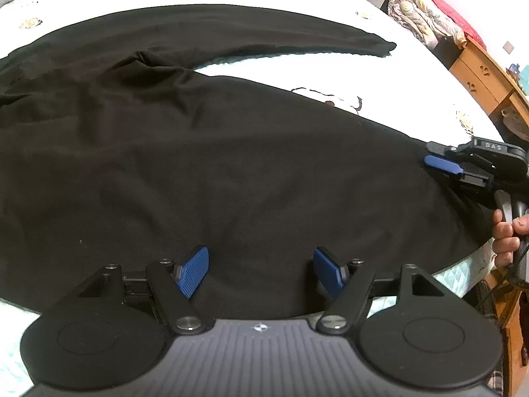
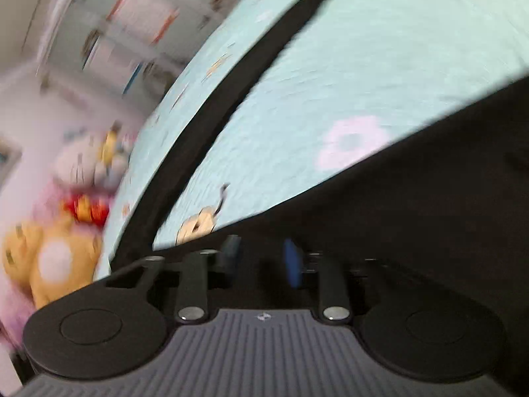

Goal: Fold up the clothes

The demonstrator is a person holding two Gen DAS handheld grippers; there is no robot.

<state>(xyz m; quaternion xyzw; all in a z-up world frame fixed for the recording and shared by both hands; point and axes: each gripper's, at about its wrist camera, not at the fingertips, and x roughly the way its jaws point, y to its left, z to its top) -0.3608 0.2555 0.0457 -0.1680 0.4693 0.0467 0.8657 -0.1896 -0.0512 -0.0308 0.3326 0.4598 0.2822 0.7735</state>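
Both hand-held grippers, left (image 1: 261, 271) and right (image 2: 261, 258), spread over black garment (image 1: 198, 165) edges.

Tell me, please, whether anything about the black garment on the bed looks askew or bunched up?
Mostly flat, but the black garment has a bunched ridge where its long sleeve joins the body on the bed.

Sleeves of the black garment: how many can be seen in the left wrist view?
1. One long sleeve stretches right across the bed, beyond the garment body. A second may be hidden.
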